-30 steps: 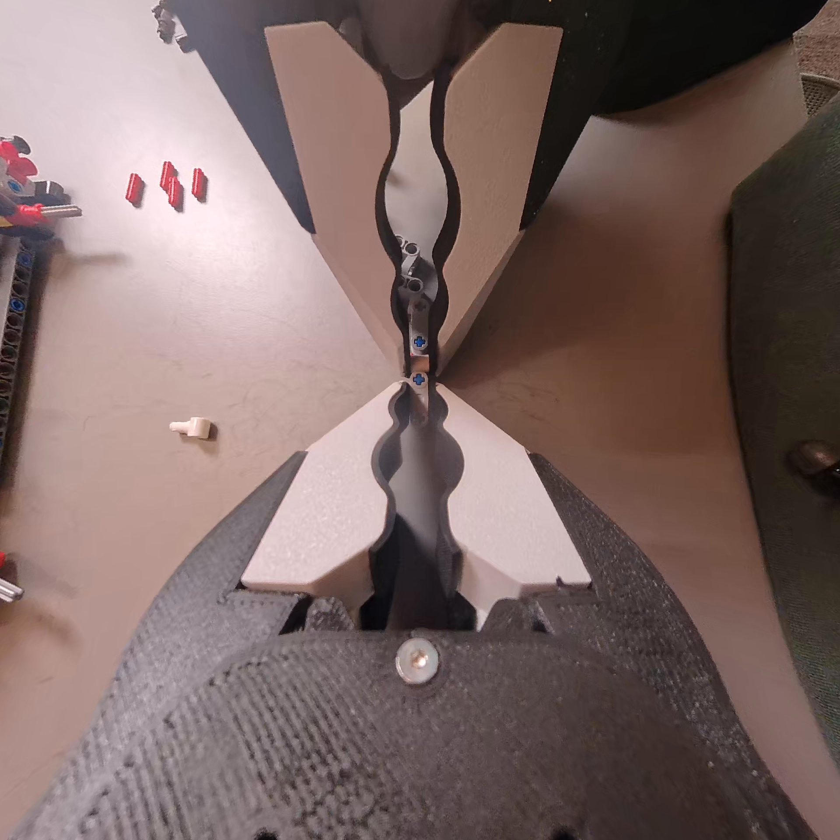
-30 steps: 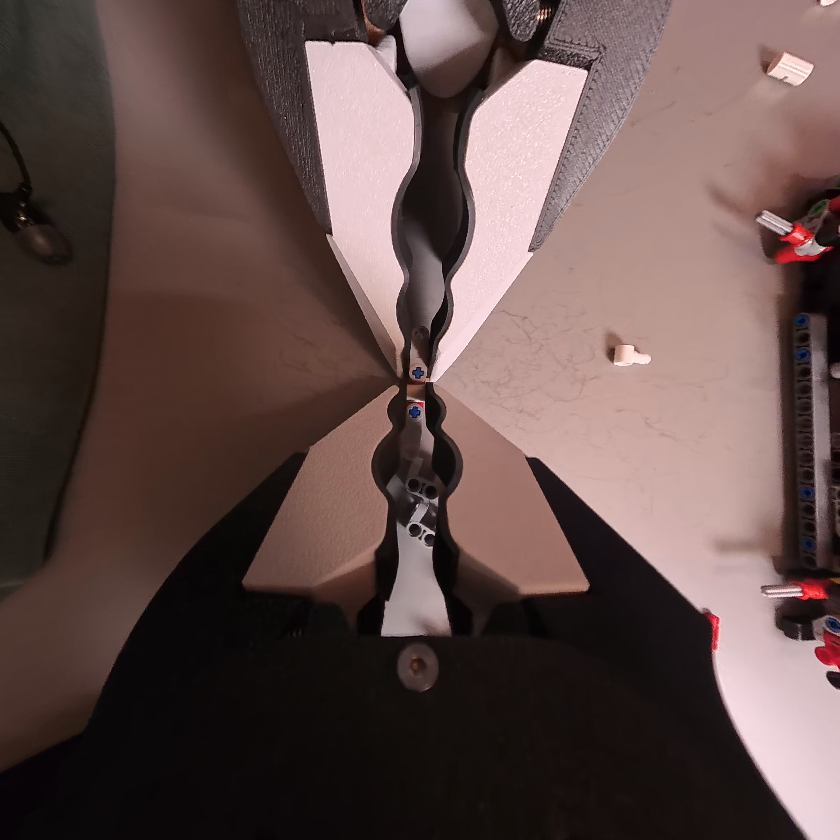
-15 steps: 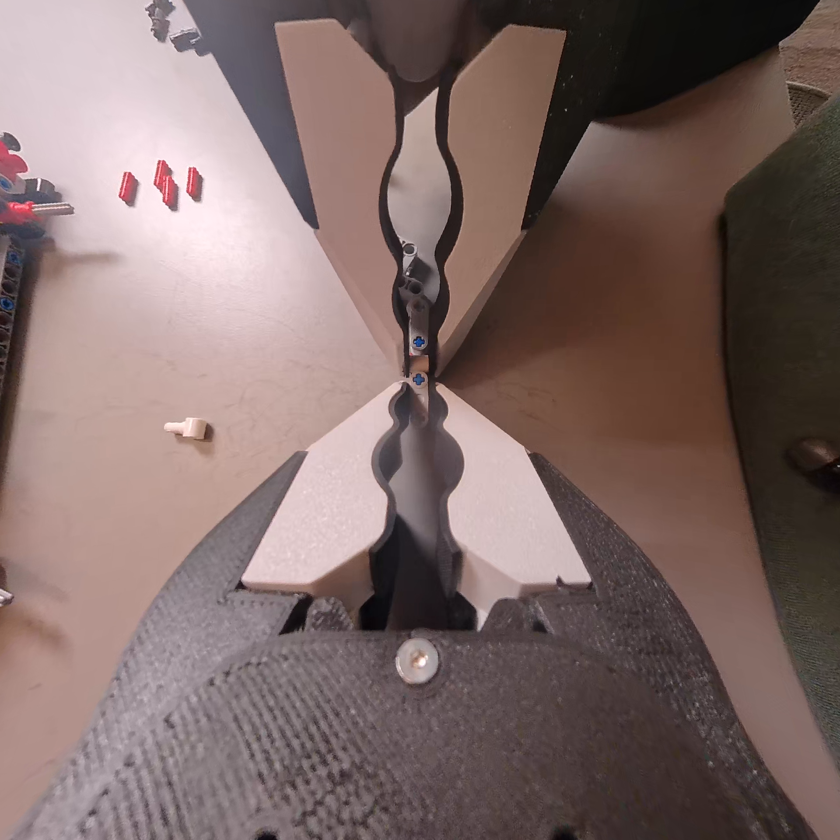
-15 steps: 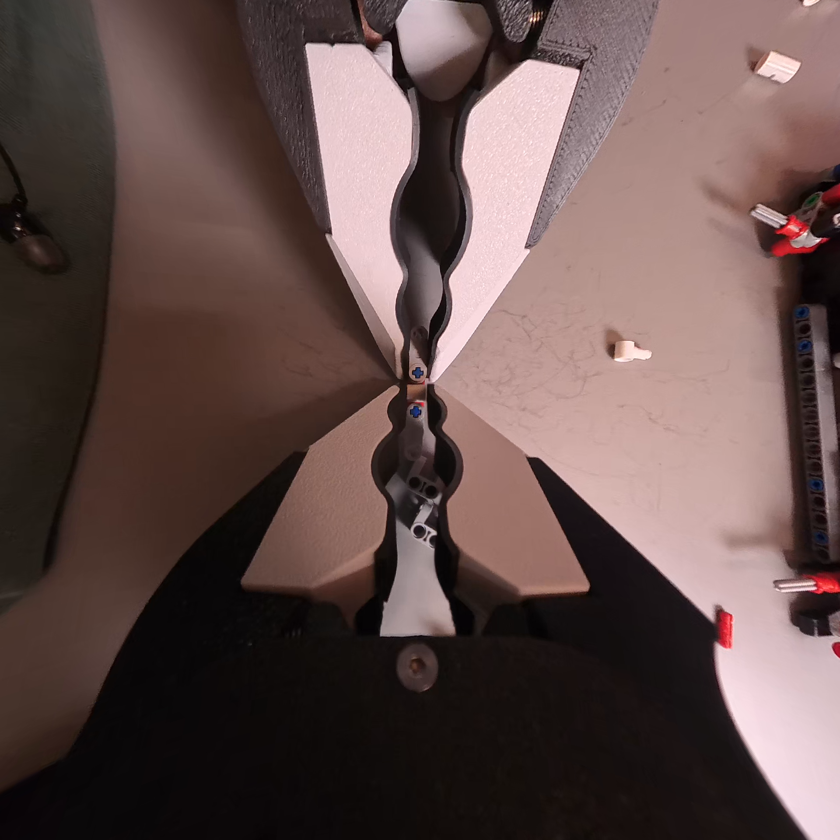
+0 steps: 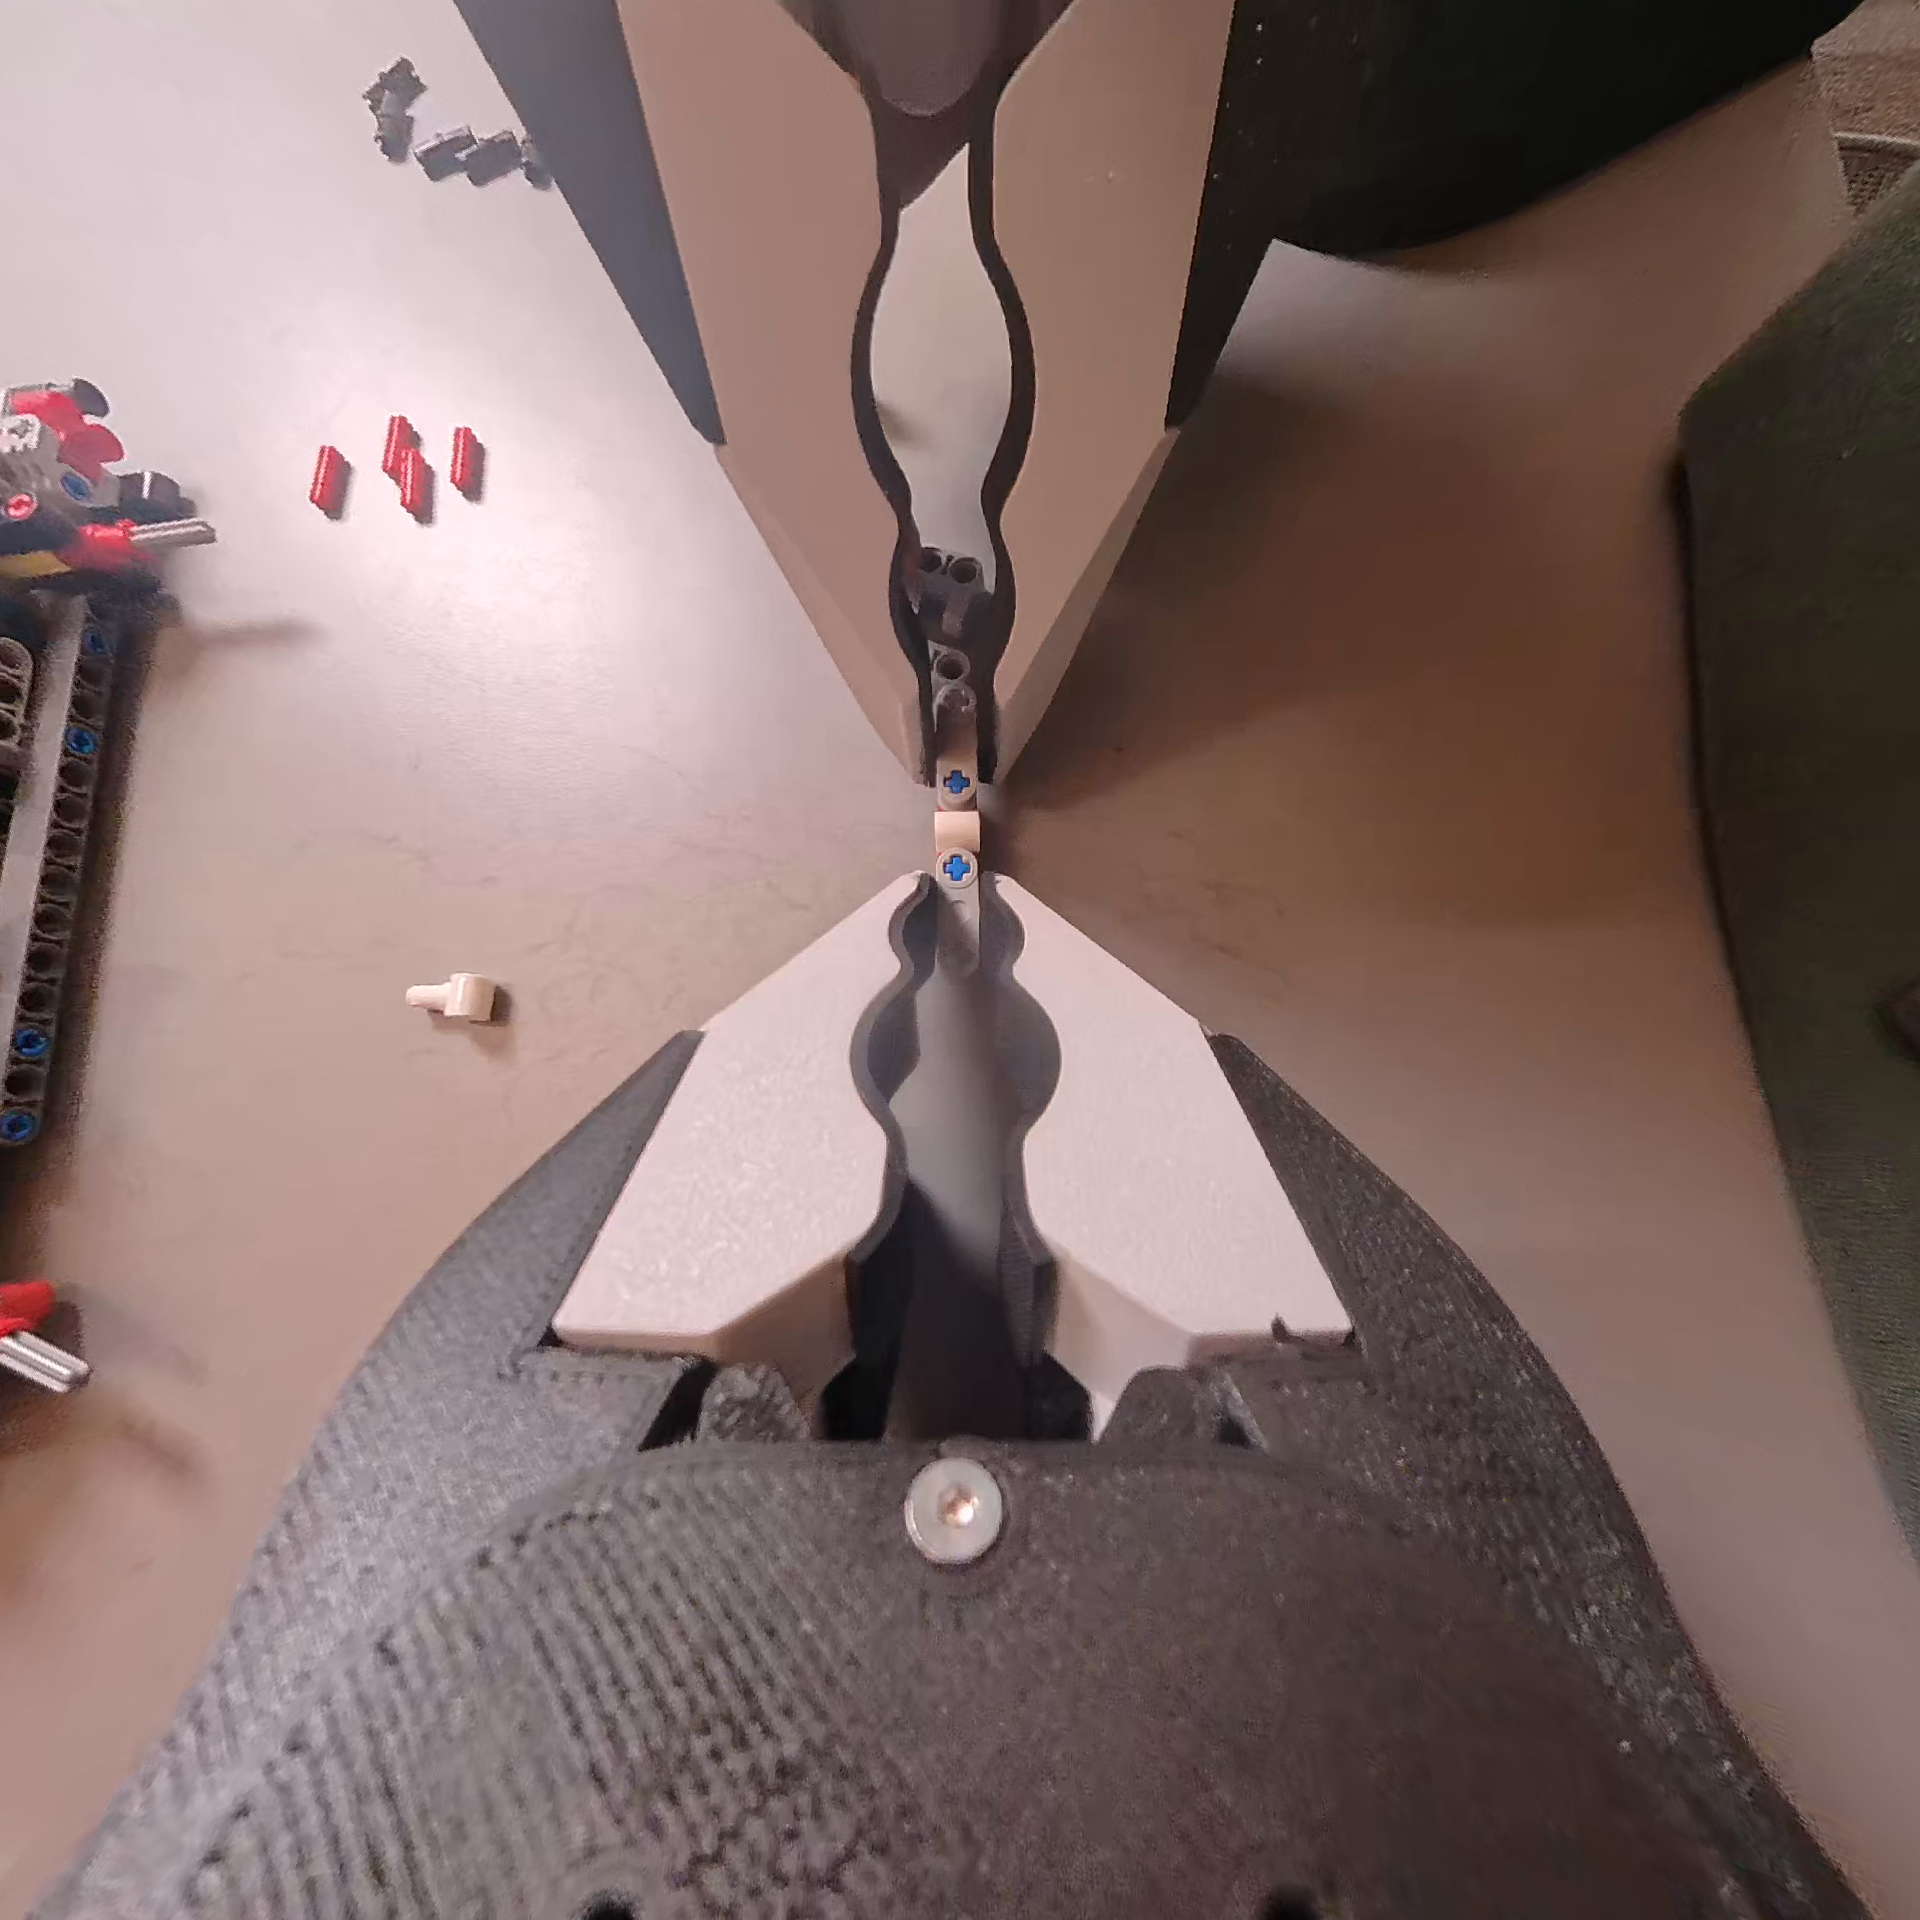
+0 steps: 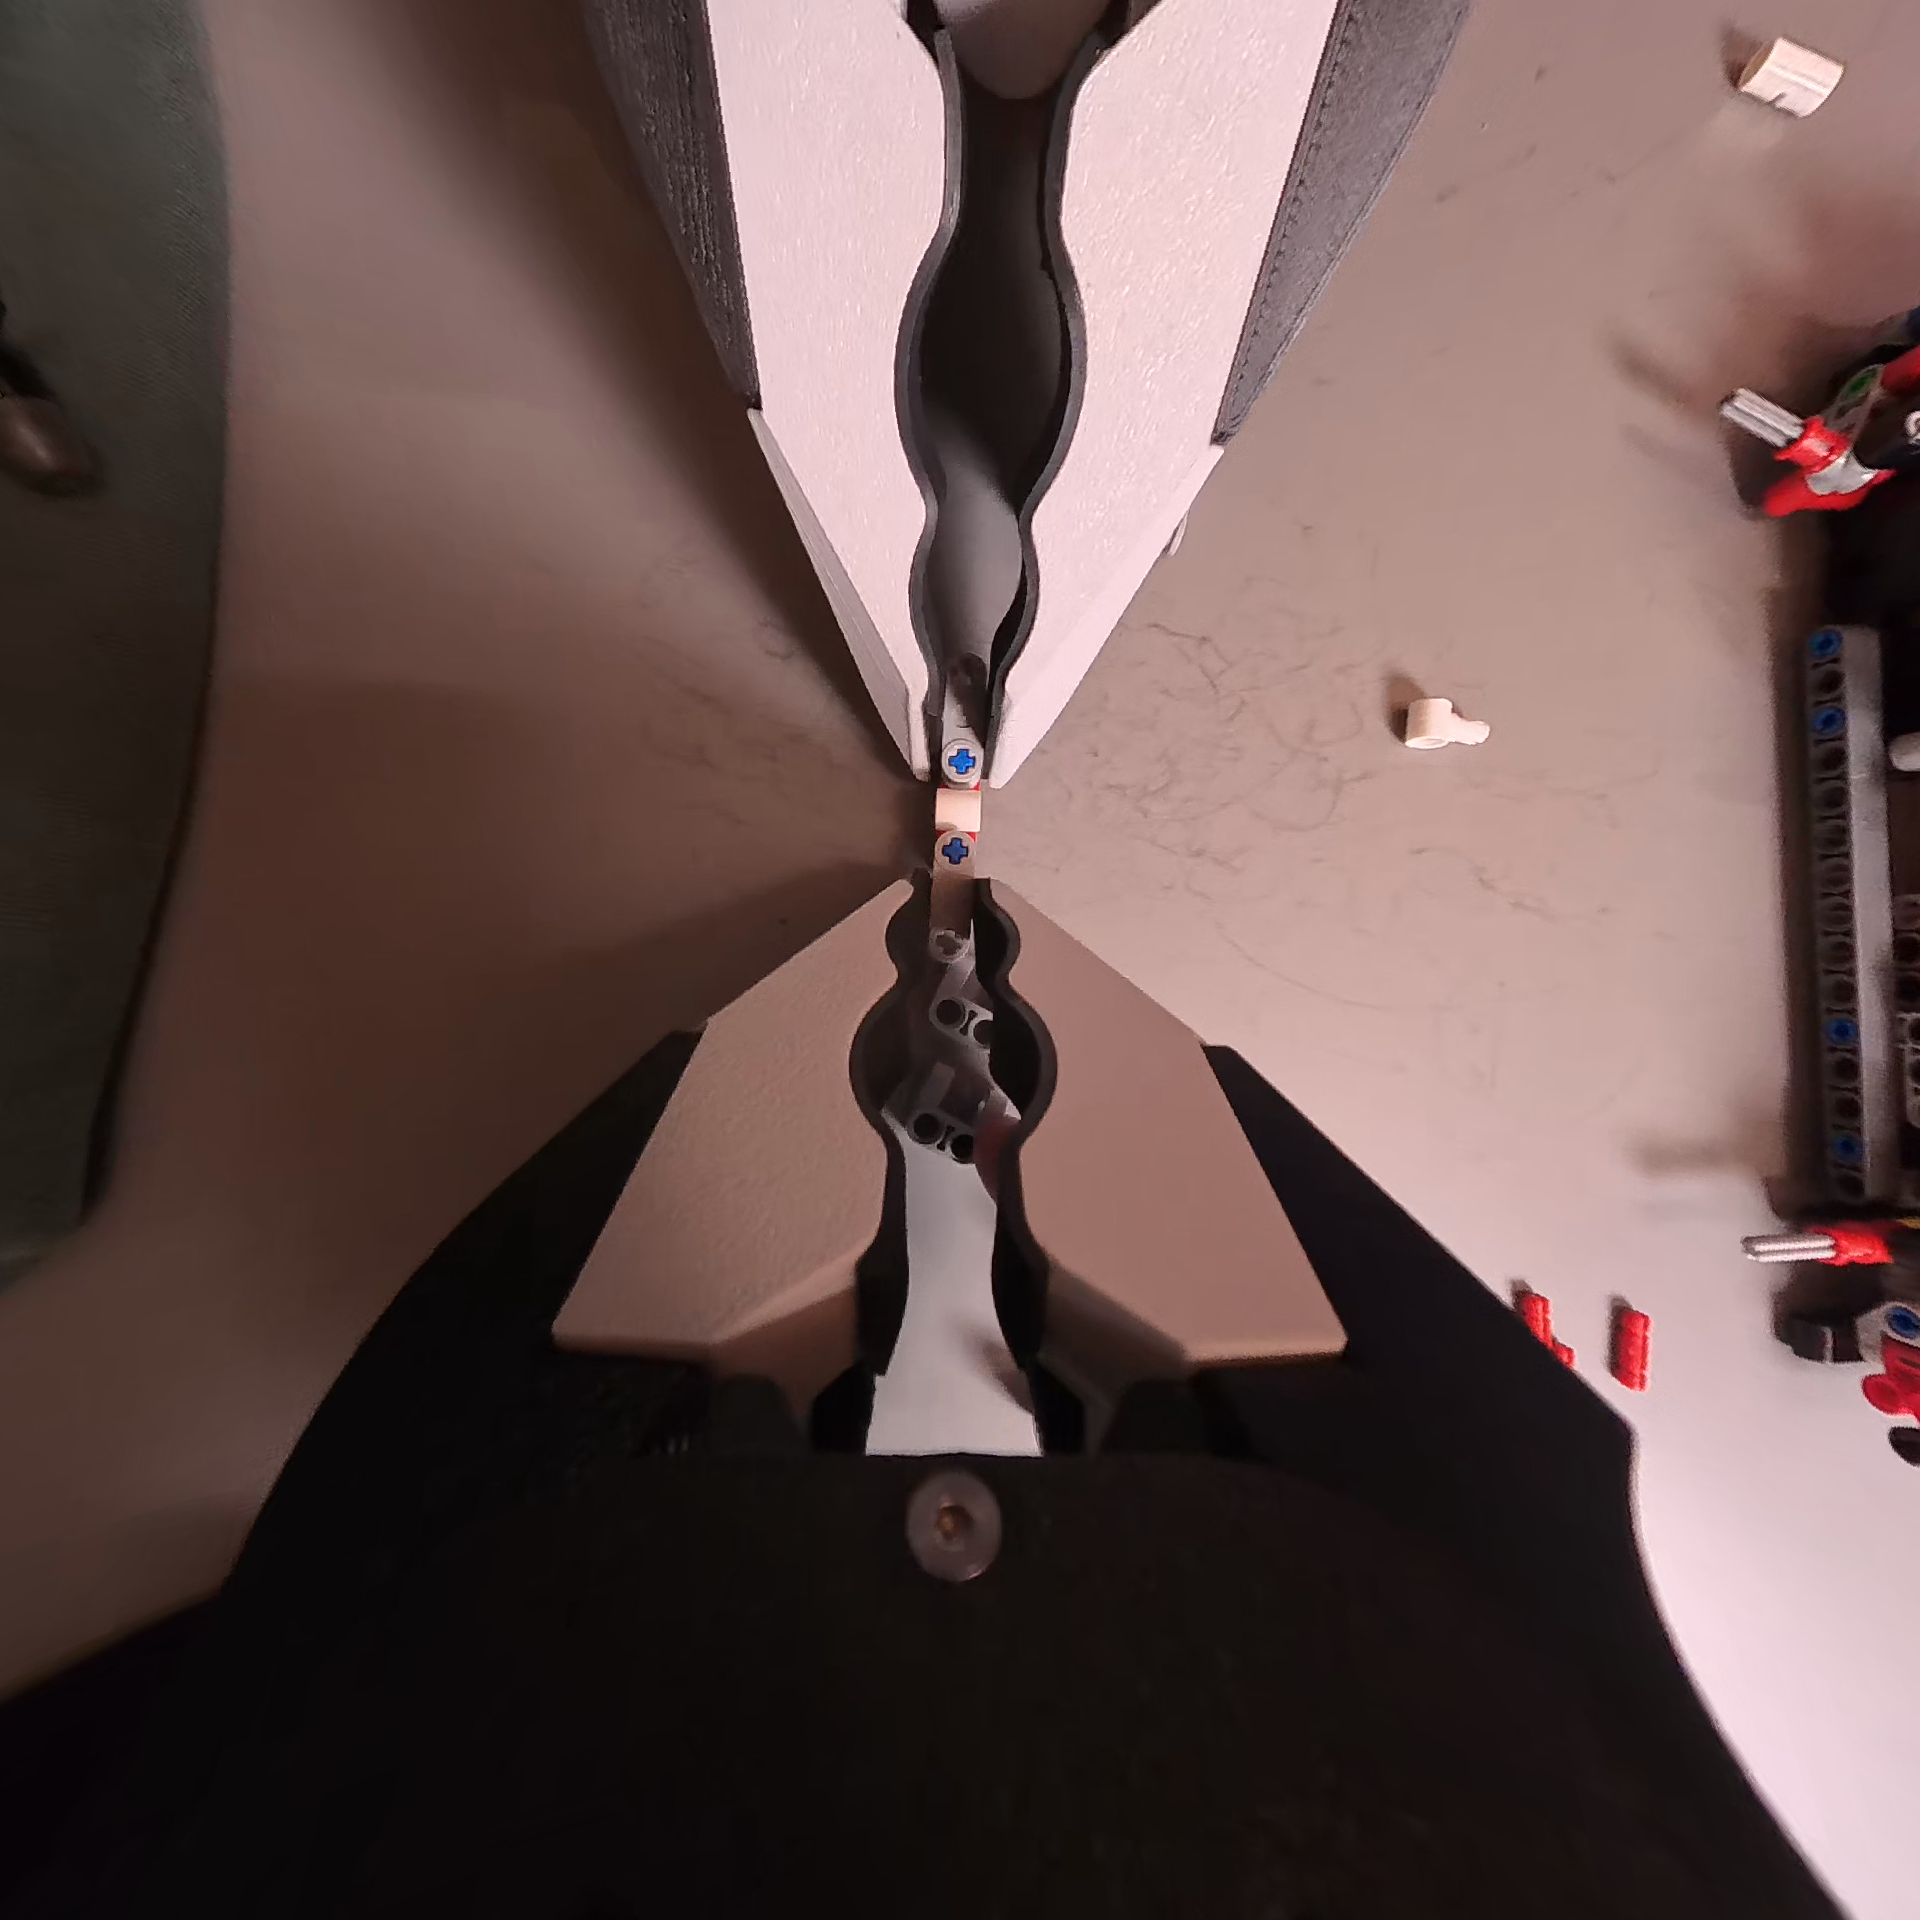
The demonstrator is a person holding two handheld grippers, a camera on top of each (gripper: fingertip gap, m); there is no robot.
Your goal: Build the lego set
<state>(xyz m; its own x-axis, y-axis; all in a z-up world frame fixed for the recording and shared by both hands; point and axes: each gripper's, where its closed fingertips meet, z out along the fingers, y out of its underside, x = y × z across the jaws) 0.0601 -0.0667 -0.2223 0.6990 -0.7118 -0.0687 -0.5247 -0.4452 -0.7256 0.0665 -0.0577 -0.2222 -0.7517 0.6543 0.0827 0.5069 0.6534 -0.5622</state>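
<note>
My left gripper [image 5: 958, 883] is shut on a small grey Lego lever [image 5: 958, 914] with a blue cross pin at its tip. My right gripper [image 6: 951, 883] is shut on a grey Lego sub-assembly [image 6: 951, 1029] that also ends in a blue cross pin. The two grippers face each other tip to tip above the table. A small tan connector [image 5: 956, 828] sits between the two blue-pinned ends and touches both; it also shows in the right wrist view [image 6: 957, 807]. The right gripper [image 5: 958, 774] shows at the top of the left wrist view, and the left gripper [image 6: 961, 769] at the top of the right wrist view.
A loose tan pin connector [image 5: 457, 997] lies on the beige table. Several small red pieces [image 5: 400, 478], some dark pieces [image 5: 457, 145] and a long grey beam assembly with red parts [image 5: 62, 862] lie to the side. A green chair [image 5: 1818, 727] stands past the table edge. The tips of both grippers are at nearly the same place.
Both grippers have stayed shut and tip to tip. They have shifted together slightly over the table. The tan connector between the two ends shows more clearly now.
</note>
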